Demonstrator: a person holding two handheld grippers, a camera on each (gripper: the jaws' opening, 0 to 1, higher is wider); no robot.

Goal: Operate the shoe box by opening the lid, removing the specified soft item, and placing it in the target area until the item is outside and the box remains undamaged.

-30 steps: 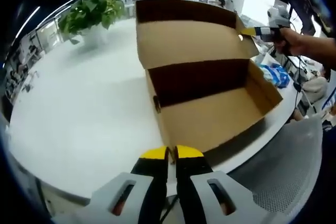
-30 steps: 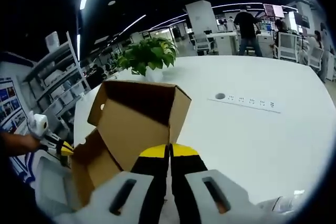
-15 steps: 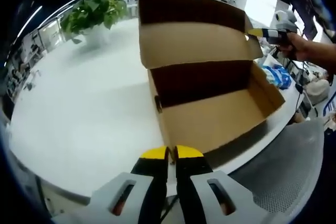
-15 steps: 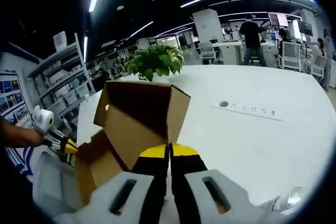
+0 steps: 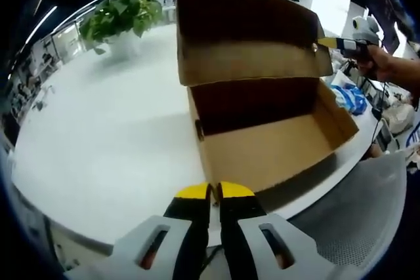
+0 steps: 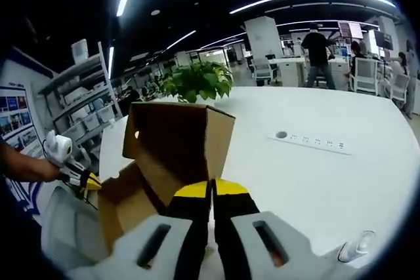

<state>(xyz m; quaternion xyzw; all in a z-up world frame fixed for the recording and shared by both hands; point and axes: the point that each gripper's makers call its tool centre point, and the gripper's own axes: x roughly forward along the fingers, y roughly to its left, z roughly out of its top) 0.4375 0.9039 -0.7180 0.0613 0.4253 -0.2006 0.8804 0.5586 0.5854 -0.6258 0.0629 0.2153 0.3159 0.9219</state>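
Note:
The cardboard shoe box point(image 5: 275, 145) stands open on the white table point(image 5: 98, 142), near its front edge. Its lid point(image 5: 252, 31) is tipped up and back. What I see of the inside is bare cardboard, and the back is in shadow. My right gripper point(image 5: 326, 43) comes in from the right with a hand behind it and is shut on the lid's side flap. In the right gripper view its yellow tips point(image 6: 211, 189) meet at the lid point(image 6: 177, 142). My left gripper point(image 5: 213, 191) is shut and holds nothing, just before the box's front wall; it also appears as the left gripper point(image 6: 87, 181).
A blue-and-white soft packet point(image 5: 346, 94) lies on the table right of the box. A potted plant point(image 5: 121, 18) stands at the far side. A power strip point(image 6: 314, 143) is set into the table. A grey mesh chair point(image 5: 354, 214) sits below the table edge. People stand far off.
The lid has swung further up and back with my right gripper on its flap. The left gripper has stayed in place.

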